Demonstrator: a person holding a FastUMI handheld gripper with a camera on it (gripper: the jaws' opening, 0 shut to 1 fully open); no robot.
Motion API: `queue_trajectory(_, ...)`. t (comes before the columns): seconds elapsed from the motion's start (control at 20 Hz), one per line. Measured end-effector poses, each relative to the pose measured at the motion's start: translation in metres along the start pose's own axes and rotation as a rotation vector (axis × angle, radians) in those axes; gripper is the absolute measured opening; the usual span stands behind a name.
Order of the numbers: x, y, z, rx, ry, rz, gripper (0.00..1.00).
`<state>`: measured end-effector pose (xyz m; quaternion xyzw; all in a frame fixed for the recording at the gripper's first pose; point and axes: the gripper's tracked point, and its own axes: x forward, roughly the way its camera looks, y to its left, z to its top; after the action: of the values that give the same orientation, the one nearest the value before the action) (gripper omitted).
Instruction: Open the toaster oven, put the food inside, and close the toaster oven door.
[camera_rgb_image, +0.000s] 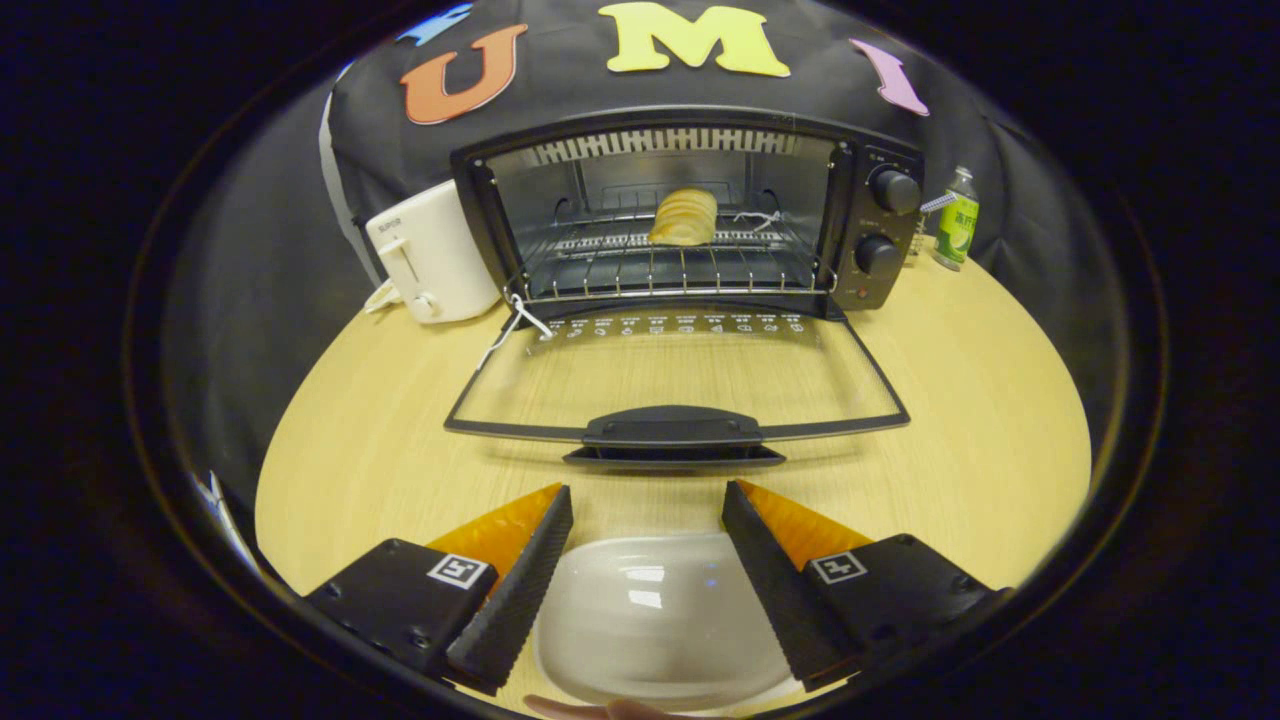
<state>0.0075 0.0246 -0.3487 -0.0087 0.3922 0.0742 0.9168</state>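
Nearest of all, a white plate (655, 610) sits bare between the spread fingers of the gripper (648, 505), which pinch nothing, while the food (685, 216) already rests on the rack inside the toaster oven (690, 215). Closing looks to be what remains, so I'd slip the fingers under the handle (672, 428) of the lowered door (680, 375) and swing it up squarely; whether the white string at the hinge would snag is hard to judge

A white pop-up toaster (432, 262), a green-labelled bottle (957, 230) and a white dish (655, 620) sit well apart on the wooden table (970, 440).
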Motion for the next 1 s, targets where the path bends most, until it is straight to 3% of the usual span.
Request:
queue_trajectory(0.2, 0.013, -0.002, -0.005, -0.016, 0.018, -0.075, 1.0)
queue_trajectory(0.5, 0.009, 0.0, -0.001, 0.015, -0.021, -0.061, 1.0)
queue_trajectory(1.0, -0.032, 0.002, 0.059, -0.044, -0.291, -0.066, 1.0)
